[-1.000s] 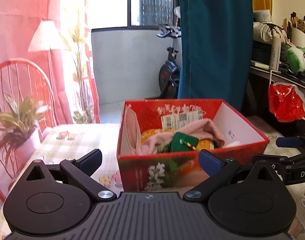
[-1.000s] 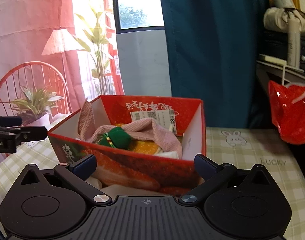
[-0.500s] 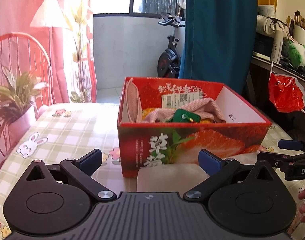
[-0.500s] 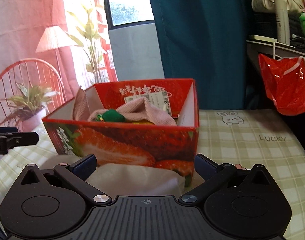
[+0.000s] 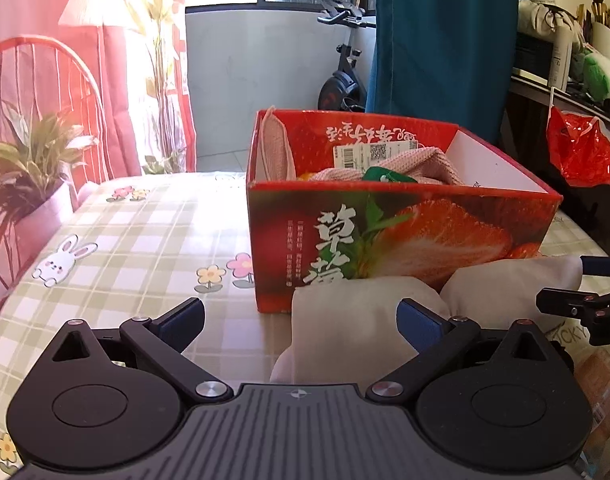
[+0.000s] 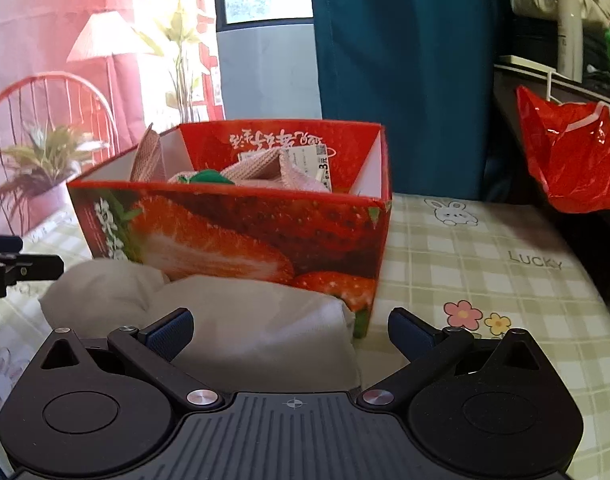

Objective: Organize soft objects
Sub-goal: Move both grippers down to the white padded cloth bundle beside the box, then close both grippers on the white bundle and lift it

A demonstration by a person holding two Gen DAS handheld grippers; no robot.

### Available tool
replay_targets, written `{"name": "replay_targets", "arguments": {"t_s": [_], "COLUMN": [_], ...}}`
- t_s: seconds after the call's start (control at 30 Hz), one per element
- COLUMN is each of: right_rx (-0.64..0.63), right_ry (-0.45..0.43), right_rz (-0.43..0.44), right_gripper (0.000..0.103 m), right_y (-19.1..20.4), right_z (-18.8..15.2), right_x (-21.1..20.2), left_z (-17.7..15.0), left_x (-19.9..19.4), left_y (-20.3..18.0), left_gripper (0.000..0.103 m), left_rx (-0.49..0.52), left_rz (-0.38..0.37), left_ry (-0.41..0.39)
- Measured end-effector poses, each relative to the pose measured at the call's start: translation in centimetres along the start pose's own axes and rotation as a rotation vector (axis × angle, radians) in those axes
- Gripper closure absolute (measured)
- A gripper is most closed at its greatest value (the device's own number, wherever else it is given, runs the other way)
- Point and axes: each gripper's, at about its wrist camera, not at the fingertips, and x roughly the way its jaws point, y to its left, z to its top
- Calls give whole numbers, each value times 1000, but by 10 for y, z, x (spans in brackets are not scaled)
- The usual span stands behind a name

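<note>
A red strawberry-print box stands on the checked tablecloth. It holds a pink knitted cloth and a green soft item. A white folded cloth lies on the table against the box's near side. My left gripper is open, low over the cloth's left end. My right gripper is open, low over its right part. Neither holds anything.
A potted plant and a red wire chair stand at the table's left edge. A red plastic bag hangs from a cluttered shelf on the right. A teal curtain hangs behind.
Both grippers have come down and back from above the box to table level. The white cloth in front of the box has come into view between the fingers.
</note>
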Motion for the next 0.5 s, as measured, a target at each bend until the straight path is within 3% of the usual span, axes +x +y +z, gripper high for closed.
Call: {"name": "replay_targets", "arguments": {"t_s": [0.27,0.43,0.5], "right_rx": [44,66,78], "right_ry": [7,12,20], "right_rz": [7,19,22], "right_gripper": [2,15,25], "right_y": [-6,-5,-5], "right_z": [1,2,3], "right_x": [6,10,12], "left_z": [-2,-3,-2], "left_x": [8,17,22], "left_y": [0,-6,-9], "left_gripper": [11,21,25], "left_rx": [-7,-28,-26], "left_rz": [-64,-109,-124], "left_ry": [23,47,58]}}
